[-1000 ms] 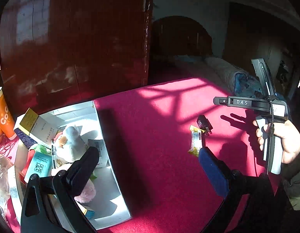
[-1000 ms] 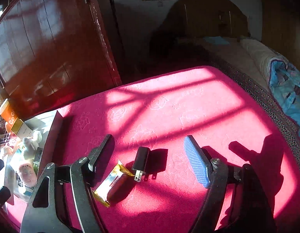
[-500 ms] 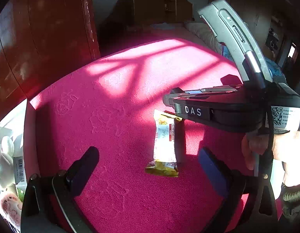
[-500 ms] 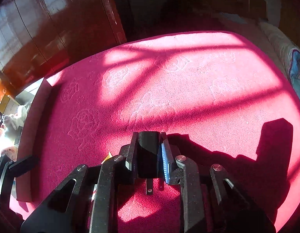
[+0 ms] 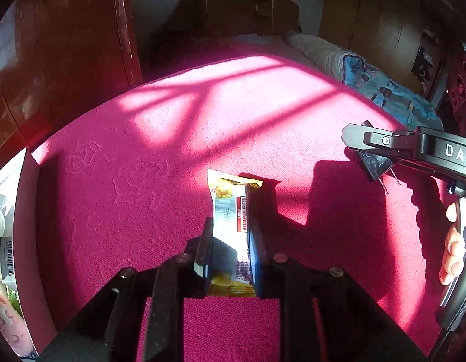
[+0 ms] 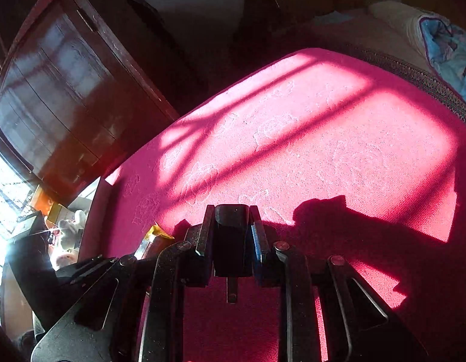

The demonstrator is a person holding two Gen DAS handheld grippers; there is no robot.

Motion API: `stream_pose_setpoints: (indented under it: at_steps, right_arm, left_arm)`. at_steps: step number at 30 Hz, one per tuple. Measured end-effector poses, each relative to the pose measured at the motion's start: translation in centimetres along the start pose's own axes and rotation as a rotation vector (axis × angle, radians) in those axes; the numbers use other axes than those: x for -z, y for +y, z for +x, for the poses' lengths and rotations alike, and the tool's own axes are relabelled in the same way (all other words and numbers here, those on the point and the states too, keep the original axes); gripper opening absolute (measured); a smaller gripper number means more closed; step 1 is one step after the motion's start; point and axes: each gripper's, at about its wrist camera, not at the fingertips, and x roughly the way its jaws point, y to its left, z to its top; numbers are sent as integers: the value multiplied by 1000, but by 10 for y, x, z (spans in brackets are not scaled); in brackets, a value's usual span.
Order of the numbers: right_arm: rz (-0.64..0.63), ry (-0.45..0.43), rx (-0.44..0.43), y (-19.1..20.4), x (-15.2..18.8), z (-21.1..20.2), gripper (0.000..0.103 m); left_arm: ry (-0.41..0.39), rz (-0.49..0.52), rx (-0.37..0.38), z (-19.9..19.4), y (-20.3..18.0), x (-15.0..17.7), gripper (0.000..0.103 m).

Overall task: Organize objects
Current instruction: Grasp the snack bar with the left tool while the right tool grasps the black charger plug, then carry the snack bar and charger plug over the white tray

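Note:
My left gripper (image 5: 230, 232) is shut on a yellow and white snack bar (image 5: 231, 211), which sticks out forward over the red carpet (image 5: 172, 150). My right gripper (image 6: 231, 226) is shut on a black plug charger (image 6: 231, 235), prongs pointing back toward the camera. In the left wrist view the right gripper (image 5: 365, 163) holds the charger (image 5: 373, 164) lifted above the carpet at the right. The snack bar's end (image 6: 153, 238) shows at the left in the right wrist view.
A white storage box (image 5: 5, 211) with a plush toy and packets lies at the left edge; it also shows in the right wrist view (image 6: 67, 226). A dark red wardrobe (image 5: 67, 45) stands behind it. A bed with blue bedding (image 5: 383, 87) lies at the back right.
My left gripper has closed on the snack bar. My right gripper, shut on the charger, has lifted it and moved away to the right.

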Motion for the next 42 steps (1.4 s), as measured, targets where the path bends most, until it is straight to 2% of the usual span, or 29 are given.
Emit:
stream_pose_setpoints:
  at_steps: [6,13,20,34,40,42]
  right_arm:
    - [-14,-59,-21,16,14,-27,20]
    - [-47,-109,-63,40,14,-52,20]
    - [-95,-124,-95,73,19,-64,20]
    - [-208,-129,-154,142,23,-81,20]
    - [-266,-192,-217,187,13,-115,20]
    - [-294,-228,-244,207,9,-133,20]
  left_arm:
    - [-116,-65,1,-55,4,3,19]
    - [-232,-81,7,-108,10,6,19]
    - [-313,-127,7,-146,33,10,19]
    - [-447,-224,-56,-209,88,28,19]
    - [-582,-289,-104,-284,129,46,19]
    - [-635,-301,-146,-316,143,55,19]
